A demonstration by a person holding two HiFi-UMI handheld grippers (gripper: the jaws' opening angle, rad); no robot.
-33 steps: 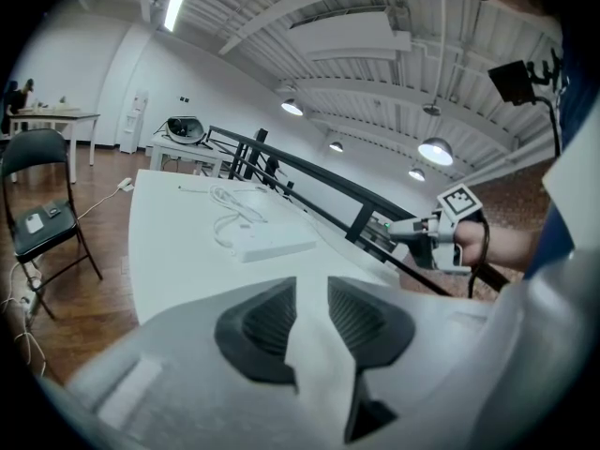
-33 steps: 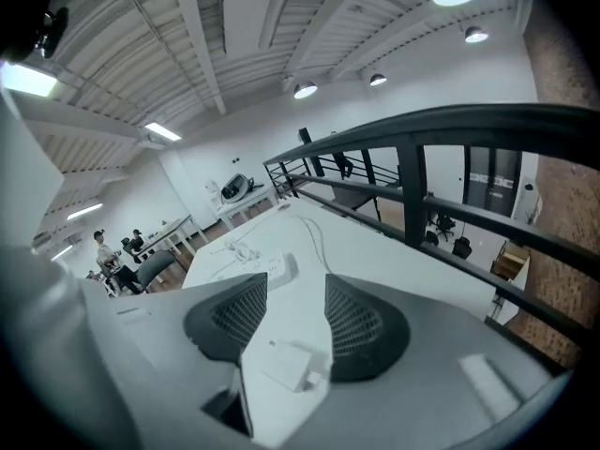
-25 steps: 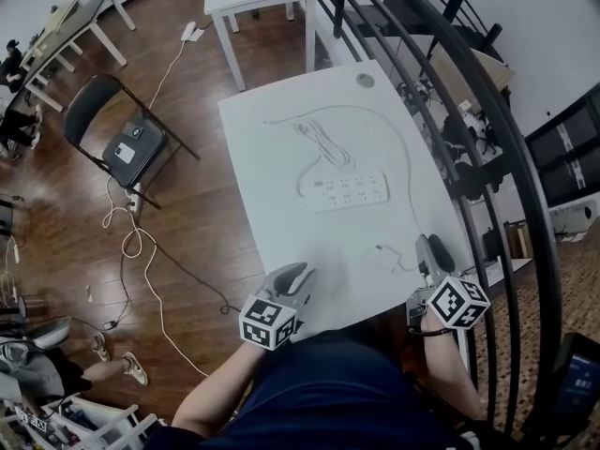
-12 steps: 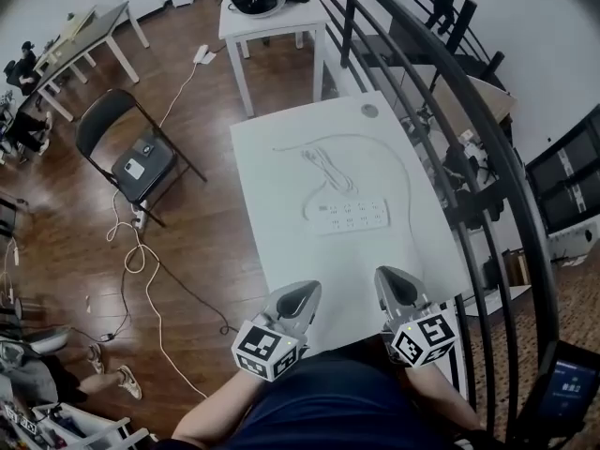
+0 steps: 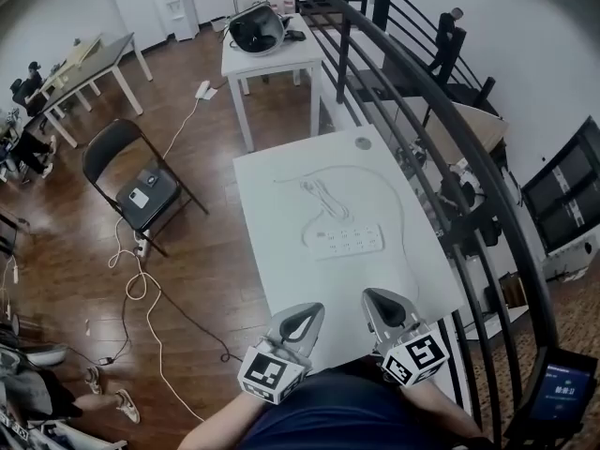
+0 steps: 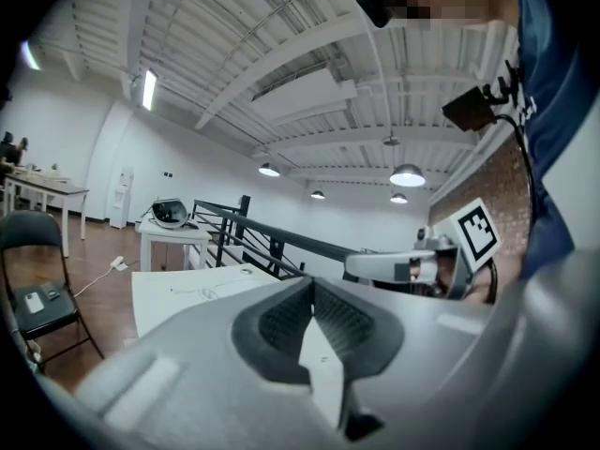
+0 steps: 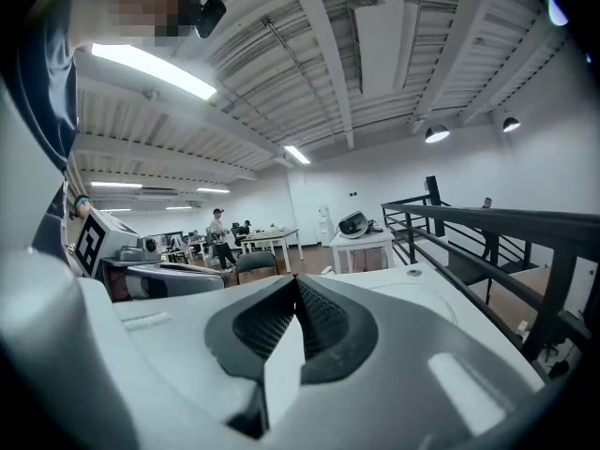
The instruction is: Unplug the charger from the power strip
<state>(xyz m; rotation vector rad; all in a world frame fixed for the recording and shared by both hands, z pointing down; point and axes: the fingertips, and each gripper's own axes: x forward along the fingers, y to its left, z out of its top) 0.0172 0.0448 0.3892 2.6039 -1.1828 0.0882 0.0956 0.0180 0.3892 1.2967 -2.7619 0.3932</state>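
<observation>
A white power strip point(image 5: 347, 242) lies across the middle of the white table point(image 5: 281, 279), and its cord loops round the far side. A coiled white lead point(image 5: 319, 193) lies just behind it; whether a charger sits in a socket is too small to tell. Side by side at the table's near edge, well short of the strip, are my left gripper point(image 5: 310, 311) and right gripper point(image 5: 374, 298). In the left gripper view the left gripper point(image 6: 312, 289) is shut with nothing between its pads. The right gripper point(image 7: 296, 287) is shut and empty too.
A black stair railing point(image 5: 441, 111) runs along the table's right side. A small white table point(image 5: 272, 54) with a dark helmet-like thing stands beyond. On the wooden floor at left stand a folding chair point(image 5: 141, 181) and loose cables point(image 5: 141, 279). People sit at far desks.
Both grippers went from part open to shut and rose from the table's near edge. The right gripper swung left to sit beside the left one.
</observation>
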